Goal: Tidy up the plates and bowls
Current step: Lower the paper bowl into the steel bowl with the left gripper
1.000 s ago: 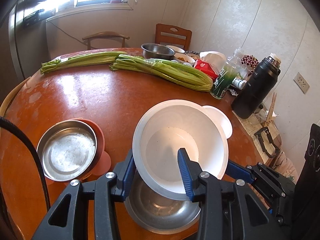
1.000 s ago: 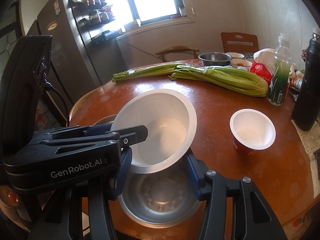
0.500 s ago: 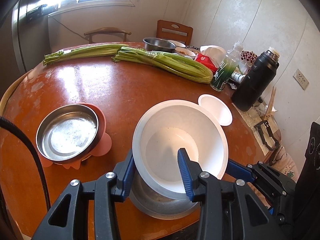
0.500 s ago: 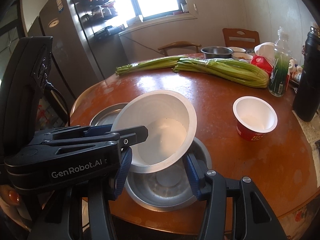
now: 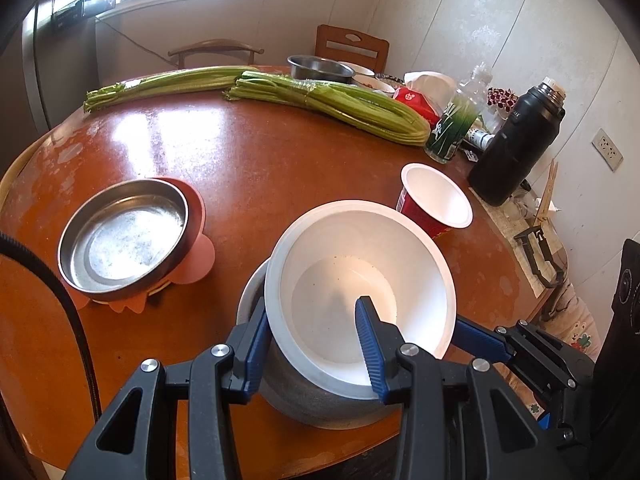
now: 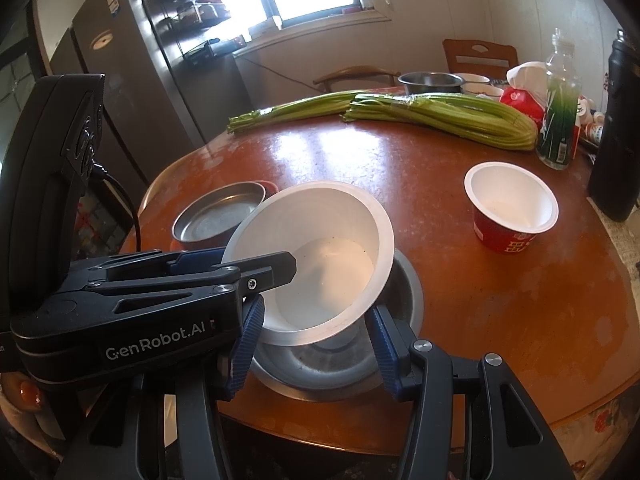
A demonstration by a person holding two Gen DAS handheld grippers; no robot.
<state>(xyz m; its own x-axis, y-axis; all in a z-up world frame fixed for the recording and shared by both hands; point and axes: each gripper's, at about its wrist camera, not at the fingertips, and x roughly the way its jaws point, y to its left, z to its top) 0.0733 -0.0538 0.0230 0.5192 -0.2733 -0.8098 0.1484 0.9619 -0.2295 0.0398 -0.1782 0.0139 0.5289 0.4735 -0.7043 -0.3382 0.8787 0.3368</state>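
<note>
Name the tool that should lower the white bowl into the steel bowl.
Left, probably. The left tool clamps the wall of the white bowl, one finger inside it, holding it tilted just above the steel bowl. The right tool only flanks the bowl; its grip is unclear.

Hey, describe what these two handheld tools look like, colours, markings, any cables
Both are black plastic clamp-style frames with silver screws and ribbed blue pads on the fingers. The left tool carries white "GenRobot.AI" lettering on its side, and a black cable plugs into its body. The right tool looks the same; no lettering shows on it.
</note>
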